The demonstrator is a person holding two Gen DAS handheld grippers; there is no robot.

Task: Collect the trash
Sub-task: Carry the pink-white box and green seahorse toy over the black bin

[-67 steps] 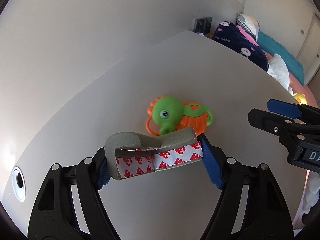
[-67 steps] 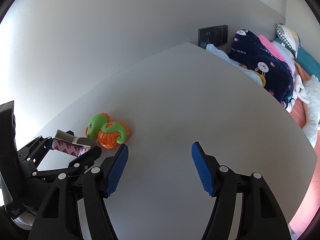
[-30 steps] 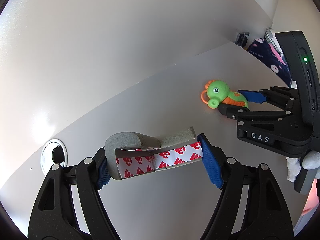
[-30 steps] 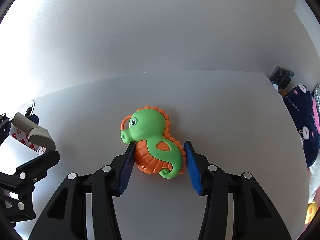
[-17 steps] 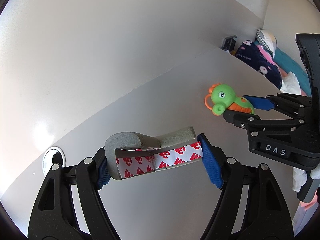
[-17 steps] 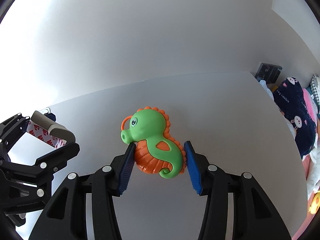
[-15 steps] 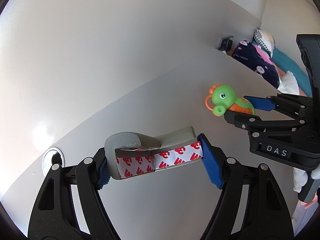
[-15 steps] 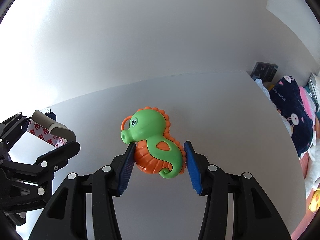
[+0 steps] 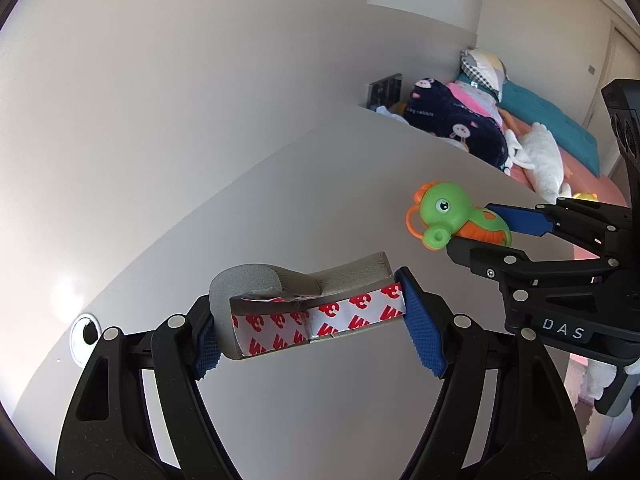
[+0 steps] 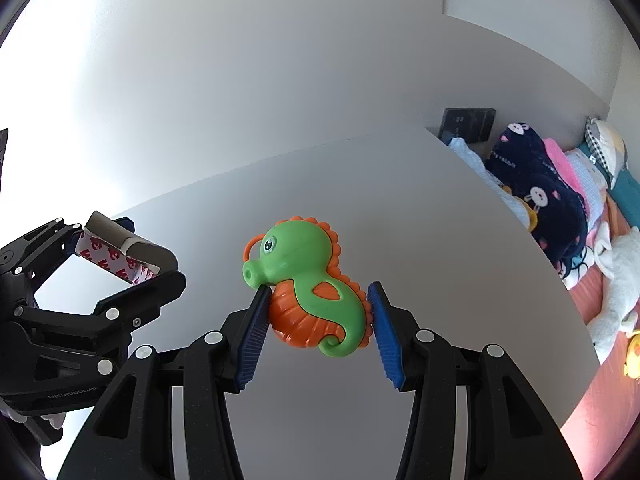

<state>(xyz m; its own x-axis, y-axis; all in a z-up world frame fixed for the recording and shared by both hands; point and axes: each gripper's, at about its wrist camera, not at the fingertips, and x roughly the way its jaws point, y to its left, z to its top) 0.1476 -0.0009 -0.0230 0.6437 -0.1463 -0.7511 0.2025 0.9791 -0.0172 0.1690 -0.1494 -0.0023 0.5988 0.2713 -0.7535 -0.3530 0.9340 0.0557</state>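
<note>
My left gripper (image 9: pixel 316 320) is shut on a bent grey foam strip (image 9: pixel 304 292) with white-and-red printed backing, held above the white table (image 9: pixel 320 184). The strip also shows in the right wrist view (image 10: pixel 120 252), in the left gripper (image 10: pixel 120 264). My right gripper (image 10: pixel 316 320) is shut on a green and orange seahorse toy (image 10: pixel 308 284), lifted off the table. In the left wrist view the toy (image 9: pixel 452 216) sits in the right gripper (image 9: pixel 480 232) to the right of the strip.
A round cable hole (image 9: pixel 86 334) is in the table at the left. A bed with a dark blue blanket (image 9: pixel 456 124), pillows and plush toys (image 10: pixel 616 280) lies past the table's right edge. A black wall socket (image 10: pixel 468 124) is at the far corner.
The right gripper closed on the seahorse toy and lifted it off the table. Both grippers have risen and turned right, so the bed shows more. The strip stays gripped.
</note>
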